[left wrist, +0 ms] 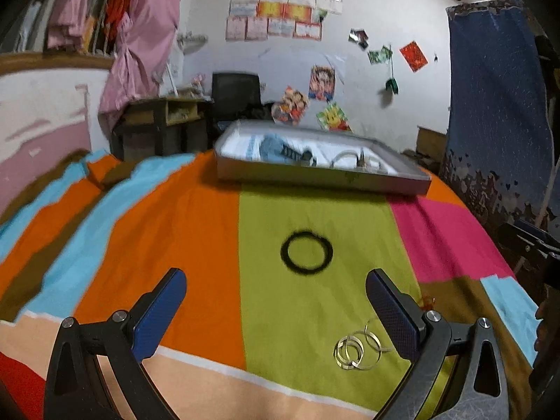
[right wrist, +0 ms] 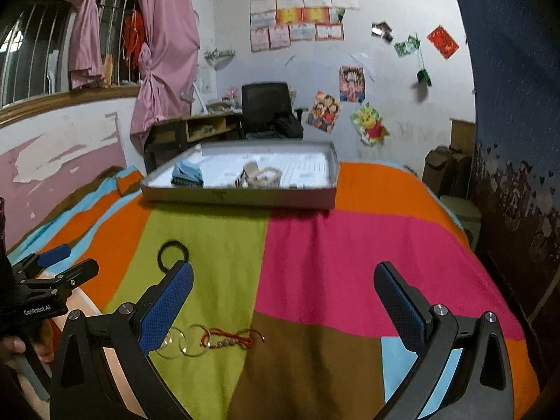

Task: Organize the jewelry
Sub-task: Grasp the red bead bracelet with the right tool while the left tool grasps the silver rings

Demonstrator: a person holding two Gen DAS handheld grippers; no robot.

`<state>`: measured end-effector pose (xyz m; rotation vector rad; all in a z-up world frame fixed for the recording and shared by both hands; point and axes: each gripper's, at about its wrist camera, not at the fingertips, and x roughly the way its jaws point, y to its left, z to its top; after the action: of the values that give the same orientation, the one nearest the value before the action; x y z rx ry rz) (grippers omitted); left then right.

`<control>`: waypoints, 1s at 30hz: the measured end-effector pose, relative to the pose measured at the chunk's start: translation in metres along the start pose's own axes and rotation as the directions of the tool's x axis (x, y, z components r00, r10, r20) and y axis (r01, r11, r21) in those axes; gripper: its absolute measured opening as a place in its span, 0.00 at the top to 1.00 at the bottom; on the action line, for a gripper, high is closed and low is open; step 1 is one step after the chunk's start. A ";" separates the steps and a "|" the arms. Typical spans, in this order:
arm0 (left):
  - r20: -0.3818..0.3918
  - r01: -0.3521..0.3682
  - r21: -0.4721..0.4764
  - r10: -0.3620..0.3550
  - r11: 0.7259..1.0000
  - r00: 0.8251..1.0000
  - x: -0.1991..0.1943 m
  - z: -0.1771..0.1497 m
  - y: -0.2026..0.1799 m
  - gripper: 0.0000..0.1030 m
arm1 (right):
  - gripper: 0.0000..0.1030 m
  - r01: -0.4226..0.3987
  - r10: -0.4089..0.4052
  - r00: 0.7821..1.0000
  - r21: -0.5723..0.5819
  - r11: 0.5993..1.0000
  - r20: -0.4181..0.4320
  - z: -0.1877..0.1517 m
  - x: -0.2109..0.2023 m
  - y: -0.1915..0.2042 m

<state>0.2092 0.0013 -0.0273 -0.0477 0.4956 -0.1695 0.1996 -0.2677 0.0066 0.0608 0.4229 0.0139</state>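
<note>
— Where are the grippers sitting?
— Both the left gripper (left wrist: 274, 292) and right gripper (right wrist: 283, 285) are hovering spread wide and empty over the bedspread (right wrist: 350, 262).
— And the jewelry?
— The black bangle (left wrist: 306, 252) is lying ahead on open green; thin metal bangles (left wrist: 357, 348) and a red beaded bracelet (right wrist: 231, 341) near; the tray (right wrist: 245, 197) is sitting far.

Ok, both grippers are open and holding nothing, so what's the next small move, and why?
Probably lower the left gripper onto the black ring. It lies alone on the green patch straight ahead between the open fingers, while the silver bangles sit off to one side. The tray beyond it already holds some items.
</note>
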 end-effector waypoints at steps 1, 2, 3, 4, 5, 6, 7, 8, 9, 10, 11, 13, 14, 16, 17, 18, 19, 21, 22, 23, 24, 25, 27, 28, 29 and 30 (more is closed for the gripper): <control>-0.023 0.013 0.002 -0.013 1.000 1.000 0.004 -0.003 0.001 0.00 | 0.01 0.000 0.000 1.000 -0.003 1.000 -0.014 -0.002 0.004 0.000; -0.052 0.026 0.006 -0.026 1.000 0.998 0.009 -0.006 0.001 0.00 | 0.01 -0.003 0.003 0.999 -0.007 1.000 -0.037 -0.006 0.010 -0.001; -0.070 0.033 0.008 -0.032 0.999 0.997 0.013 -0.009 0.001 0.00 | 0.01 -0.008 0.008 0.999 -0.009 1.000 -0.049 -0.009 0.014 -0.002; -0.091 0.044 0.011 -0.043 0.999 0.995 0.016 -0.012 0.000 0.00 | 0.01 -0.018 0.017 0.998 -0.010 1.000 -0.066 -0.012 0.018 -0.002; -0.105 0.055 0.013 -0.053 0.998 0.993 0.019 -0.015 0.000 0.00 | 0.01 -0.029 0.028 0.996 -0.011 1.000 -0.084 -0.016 0.022 -0.002; -0.128 0.073 0.017 -0.070 0.997 0.989 0.022 -0.017 -0.002 0.00 | 0.01 -0.041 0.039 0.994 -0.015 0.999 -0.104 -0.020 0.026 -0.002; -0.141 0.082 0.021 -0.079 0.996 0.987 0.024 -0.019 -0.003 0.00 | 0.01 -0.051 0.047 0.991 -0.023 0.998 -0.124 -0.023 0.031 0.000; -0.156 0.093 0.026 -0.088 0.995 0.984 0.026 -0.021 -0.005 0.00 | 0.02 -0.062 0.057 0.988 -0.033 0.998 -0.143 -0.026 0.035 0.002; -0.172 0.106 0.034 -0.099 0.994 0.980 0.029 -0.023 -0.007 0.00 | 0.02 -0.076 0.068 0.985 -0.042 0.996 -0.160 -0.030 0.039 0.003; -0.190 0.122 0.039 -0.112 0.992 0.975 0.032 -0.025 -0.009 0.00 | 0.02 -0.092 0.082 0.981 -0.052 0.994 -0.177 -0.033 0.042 0.005; -0.205 0.134 0.042 -0.123 0.990 0.971 0.034 -0.027 -0.011 0.00 | 0.02 -0.101 0.089 0.978 -0.058 0.993 -0.187 -0.035 0.045 0.006; -0.224 0.160 0.048 -0.145 0.986 0.964 0.037 -0.029 -0.013 0.02 | 0.04 -0.123 0.106 0.972 -0.068 0.990 -0.209 -0.040 0.049 0.009; -0.233 0.170 0.049 -0.155 0.984 0.960 0.039 -0.029 -0.014 0.03 | 0.06 -0.129 0.111 0.970 -0.070 0.989 -0.217 -0.041 0.050 0.010; -0.257 0.193 0.051 -0.174 0.980 0.951 0.042 -0.033 -0.016 0.13 | 0.10 -0.136 0.116 0.965 -0.074 0.988 -0.236 -0.043 0.055 0.012; -0.271 0.202 0.050 -0.181 0.978 0.945 0.044 -0.034 -0.017 0.15 | 0.14 -0.140 0.119 0.962 -0.072 0.987 -0.245 -0.044 0.058 0.013; -0.287 0.212 0.047 -0.191 0.976 0.939 0.047 -0.036 -0.017 0.19 | 0.21 -0.142 0.120 0.960 -0.072 0.987 -0.253 -0.045 0.060 0.013; -0.301 0.222 0.041 -0.200 0.974 0.932 0.049 -0.037 -0.017 0.23 | 0.24 -0.142 0.119 0.958 -0.072 0.987 -0.260 -0.046 0.062 0.013; -0.325 0.240 0.022 -0.220 0.971 0.920 0.054 -0.039 -0.016 0.28 | 0.28 -0.148 0.122 0.953 -0.074 0.986 -0.277 -0.048 0.066 0.015; -0.331 0.245 0.014 -0.227 0.969 0.916 0.056 -0.040 -0.015 0.30 | 0.28 -0.153 0.126 0.951 -0.074 0.986 -0.283 -0.049 0.068 0.016; -0.337 0.251 0.005 -0.235 0.968 0.912 0.057 -0.041 -0.015 0.31 | 0.29 -0.157 0.130 0.949 -0.075 0.985 -0.288 -0.050 0.069 0.016; -0.345 0.260 -0.008 -0.246 0.966 0.906 0.060 -0.041 -0.014 0.34 | 0.32 -0.164 0.134 0.946 -0.081 0.983 -0.294 -0.050 0.071 0.019; -0.351 0.265 -0.017 -0.254 0.964 0.901 0.061 -0.042 -0.013 0.38 | 0.33 -0.167 0.135 0.945 -0.086 0.982 -0.298 -0.050 0.073 0.020; -0.361 0.272 -0.037 -0.267 0.962 0.893 0.064 -0.043 -0.011 0.44 | 0.35 -0.173 0.137 0.943 -0.096 0.980 -0.304 -0.050 0.075 0.023; -0.363 0.272 -0.042 -0.268 0.961 0.892 0.065 -0.043 -0.012 0.46 | 0.36 -0.176 0.139 0.941 -0.096 0.980 -0.308 -0.050 0.076 0.024; -0.365 0.271 -0.046 -0.269 0.961 0.891 0.066 -0.044 -0.011 0.47 | 0.37 -0.179 0.141 0.940 -0.096 0.979 -0.311 -0.050 0.077 0.025; -0.369 0.268 -0.049 -0.267 0.962 0.890 0.067 -0.045 -0.012 0.48 | 0.40 -0.181 0.142 0.939 -0.098 0.979 -0.313 -0.050 0.078 0.026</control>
<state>0.2444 -0.0222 -0.0970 -0.0818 0.8700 -0.4569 0.2503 -0.2367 -0.0692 -0.0313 0.7251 0.2150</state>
